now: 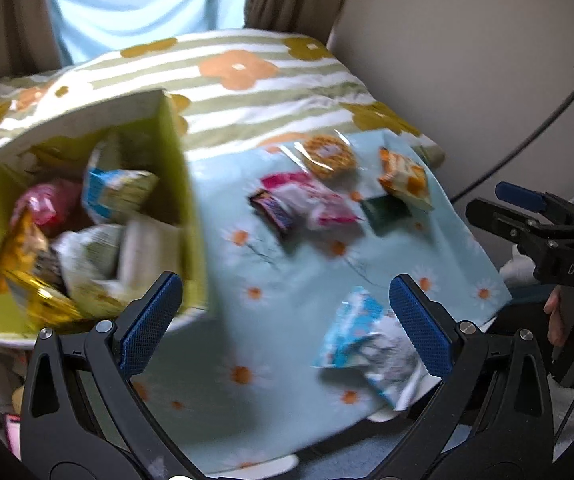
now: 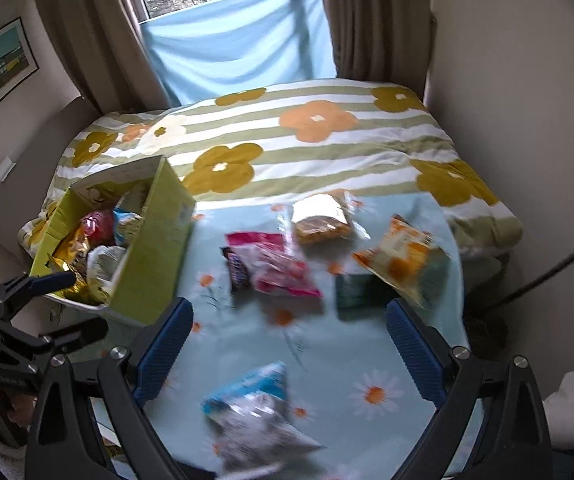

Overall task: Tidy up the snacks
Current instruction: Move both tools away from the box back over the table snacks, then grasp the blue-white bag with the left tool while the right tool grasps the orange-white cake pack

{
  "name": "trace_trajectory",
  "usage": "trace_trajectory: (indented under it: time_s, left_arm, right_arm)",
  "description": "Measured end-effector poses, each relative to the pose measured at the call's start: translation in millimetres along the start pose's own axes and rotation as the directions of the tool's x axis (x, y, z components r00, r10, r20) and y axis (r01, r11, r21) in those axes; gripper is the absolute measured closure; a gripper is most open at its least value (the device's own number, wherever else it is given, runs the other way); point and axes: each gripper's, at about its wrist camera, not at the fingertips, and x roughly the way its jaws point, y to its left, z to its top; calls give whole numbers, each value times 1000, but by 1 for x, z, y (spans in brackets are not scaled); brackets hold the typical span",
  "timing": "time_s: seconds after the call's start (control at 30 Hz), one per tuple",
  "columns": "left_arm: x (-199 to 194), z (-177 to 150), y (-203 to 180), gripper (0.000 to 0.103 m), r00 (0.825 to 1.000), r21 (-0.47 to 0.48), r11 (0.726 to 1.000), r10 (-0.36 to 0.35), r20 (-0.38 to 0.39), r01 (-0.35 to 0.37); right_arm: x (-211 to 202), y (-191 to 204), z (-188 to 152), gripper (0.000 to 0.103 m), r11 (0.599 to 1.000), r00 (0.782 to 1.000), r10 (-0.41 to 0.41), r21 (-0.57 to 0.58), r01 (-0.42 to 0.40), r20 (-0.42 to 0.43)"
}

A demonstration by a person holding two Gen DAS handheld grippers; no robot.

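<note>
Left claw [image 1: 283,320]: my blue pads are spread wide with nothing between them, hanging above the cloth.
Right claw [image 2: 287,344]: also wide apart and empty, poised over the loose packets.
Green box [image 1: 183,184]: at my ten o'clock, already heaped with snacks, so I judge it the collecting place.
Blue-and-white packet [image 2: 255,412]: nearest, at six o'clock on the daisy cloth [image 2: 367,344], probably the easiest next pick.
Pink packet [image 2: 283,264]: at twelve o'clock, touching the dark bar [image 2: 237,270].
Orange bag [image 2: 403,258]: at two o'clock, overlapping a dark green packet [image 2: 357,290].
Round biscuit pack [image 2: 321,220]: farthest, at twelve o'clock.
</note>
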Motion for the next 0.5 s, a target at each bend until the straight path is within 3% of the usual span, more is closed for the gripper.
trace_trajectory:
  time_s: [0.3,0.5]
  left_arm:
    - [35,-30,-60,0,996,-129,991,13,-91,-25]
    - [61,-53,-87,0,982,-208,975,36,-187,-75]
  right_arm:
    - [-5,-67,-17,7,1000,1000,16,17,-16,-13]
    - [3,-94,-24,7,997,998,54,51,-53,-25]
